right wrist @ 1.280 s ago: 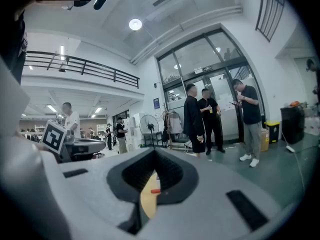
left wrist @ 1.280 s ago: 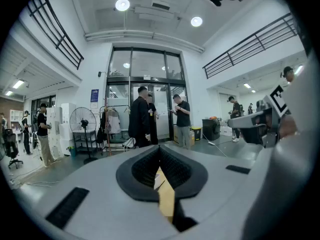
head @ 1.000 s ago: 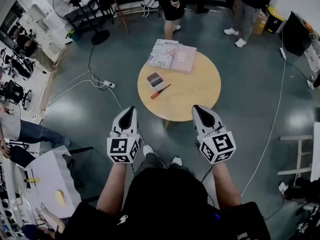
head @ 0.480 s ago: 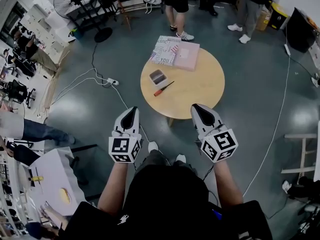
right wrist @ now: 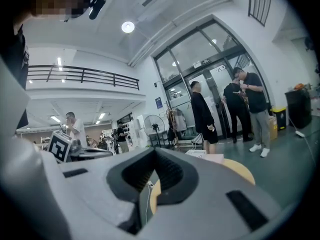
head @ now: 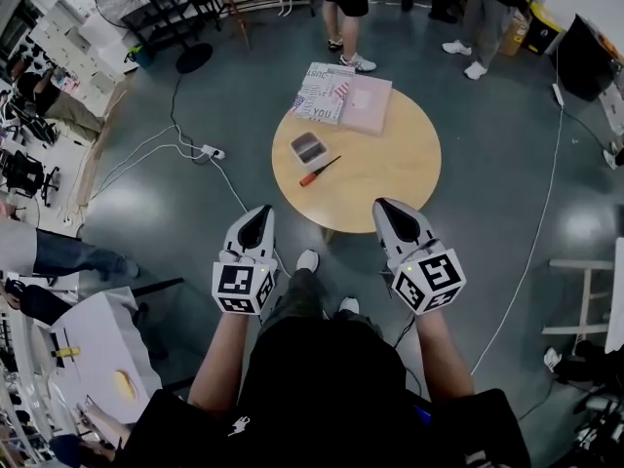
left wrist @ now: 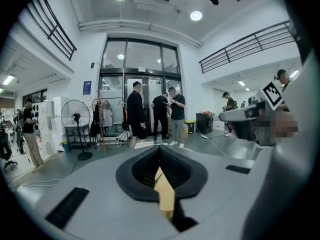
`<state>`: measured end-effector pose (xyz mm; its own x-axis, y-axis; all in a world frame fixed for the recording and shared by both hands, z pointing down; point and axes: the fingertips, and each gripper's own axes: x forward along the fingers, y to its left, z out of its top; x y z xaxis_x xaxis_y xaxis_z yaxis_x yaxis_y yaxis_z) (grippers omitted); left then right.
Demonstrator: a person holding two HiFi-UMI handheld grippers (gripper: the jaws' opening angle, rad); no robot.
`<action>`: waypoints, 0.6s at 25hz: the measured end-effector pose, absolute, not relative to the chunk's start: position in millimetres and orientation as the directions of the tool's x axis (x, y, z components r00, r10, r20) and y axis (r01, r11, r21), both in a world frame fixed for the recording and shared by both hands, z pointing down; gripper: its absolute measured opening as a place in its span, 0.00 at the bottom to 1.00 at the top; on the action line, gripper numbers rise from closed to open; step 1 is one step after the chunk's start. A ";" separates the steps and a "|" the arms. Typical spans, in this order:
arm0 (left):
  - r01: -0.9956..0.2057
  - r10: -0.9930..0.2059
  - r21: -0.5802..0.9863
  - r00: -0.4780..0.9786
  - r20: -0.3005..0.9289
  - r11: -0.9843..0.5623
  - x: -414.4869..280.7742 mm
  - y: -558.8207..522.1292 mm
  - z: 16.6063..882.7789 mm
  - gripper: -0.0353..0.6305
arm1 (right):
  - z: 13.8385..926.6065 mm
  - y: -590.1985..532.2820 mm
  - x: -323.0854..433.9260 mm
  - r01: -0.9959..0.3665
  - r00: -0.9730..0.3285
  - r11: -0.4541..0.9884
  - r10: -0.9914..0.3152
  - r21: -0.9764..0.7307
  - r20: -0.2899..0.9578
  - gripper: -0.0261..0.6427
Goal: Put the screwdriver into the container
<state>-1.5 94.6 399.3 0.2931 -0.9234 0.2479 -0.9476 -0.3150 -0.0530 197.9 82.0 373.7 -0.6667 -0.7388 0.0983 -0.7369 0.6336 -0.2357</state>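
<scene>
Since a second ago, a white shoe [head: 307,259] of the person has come forward toward the desk, while both hand-held grippers stay level in front of the body and nothing on the desk has shifted.

The round, light wooden desk [head: 390,164] stands on the dark grey floor, beyond the 2 tools. The screwdriver [head: 314,173], with a red handle and a black shaft, lies flat on the left part of the desk. It is slanted, with its handle toward the near left and its tip toward the far right. Just beyond it, apart from it, sits the small square grey container [head: 307,148]. At the far edge, a patterned white book [head: 322,93] lies against a flat pink box [head: 365,103].

The left hand-held gripper [head: 261,211] hovers over the floor, short of the desk's near left edge. Its own view shows the black jaws clenched together with nothing between them, and only a sliver of tan desktop is visible past them. The right hand-held gripper [head: 382,205] hangs at the desk's near right edge. Its jaws are likewise pressed together and empty, well apart from the screwdriver.

A white power strip [head: 214,152] lies on the floor to the left of the desk. Several people stand on the far side.
</scene>
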 end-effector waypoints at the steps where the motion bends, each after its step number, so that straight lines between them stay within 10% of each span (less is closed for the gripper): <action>1: -0.945 -0.921 -0.051 0.301 0.248 -0.323 -2.6 88.0 401.0 0.06 | 374.0 76.9 196.5 -0.741 -0.662 0.629 -0.742 -0.232 0.102 0.04; 15: -0.881 -0.846 -0.041 0.438 0.303 -0.471 -17.2 -23.7 427.0 0.06 | 386.1 -8.5 166.4 -0.813 -0.580 0.549 -0.795 -0.195 0.178 0.04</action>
